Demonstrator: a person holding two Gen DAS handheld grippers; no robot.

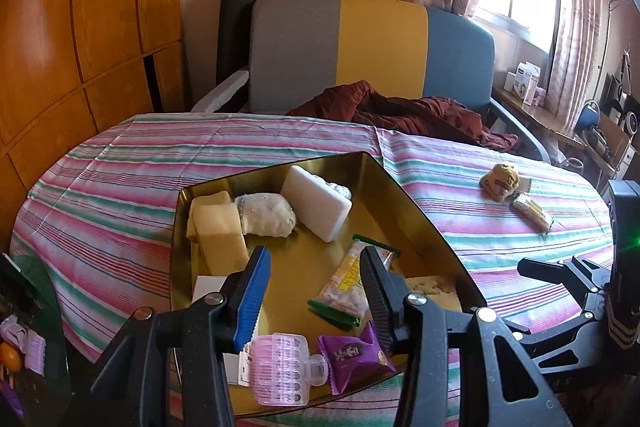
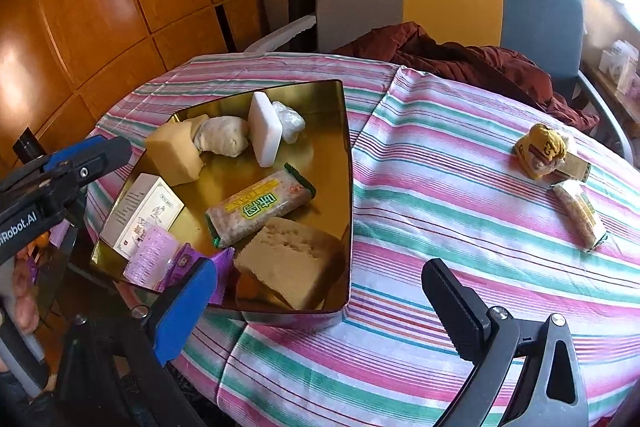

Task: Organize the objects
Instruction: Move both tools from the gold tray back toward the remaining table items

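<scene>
1. As far as I can judge from both wrist views, most of the sorting is done: the shiny gold metal tray [image 2: 347, 131] on the striped-cloth bench [image 2: 440, 227] already holds the bulk of the items.
2. Inside it I count two yellow sponge blocks [image 1: 218, 227], a white foam block [image 1: 318, 203], a grey-white rolled cloth [image 1: 266, 215], a green-edged snack bar [image 2: 260, 211], a tan porous sponge wedge [image 2: 292, 261], a small white printed carton [image 2: 142, 215], a pink plastic hair roller [image 1: 282, 369] and a purple snack packet [image 1: 354, 355].
3. My left tool [image 1: 316, 291] hangs over the tray with its jaws apart, gripping nothing.
4. My right tool [image 2: 320, 307] is also spread wide and empty, over the bench just beside the tray's near corner.
5. Left to do: a crumpled yellow wrapper ball [image 2: 540, 151], a small flat box under it [image 2: 576, 167] and a second wrapped snack bar [image 2: 580, 215] lie on the cloth, well apart from the tray.
6. I judge the right tool is better placed to fetch these.
</scene>
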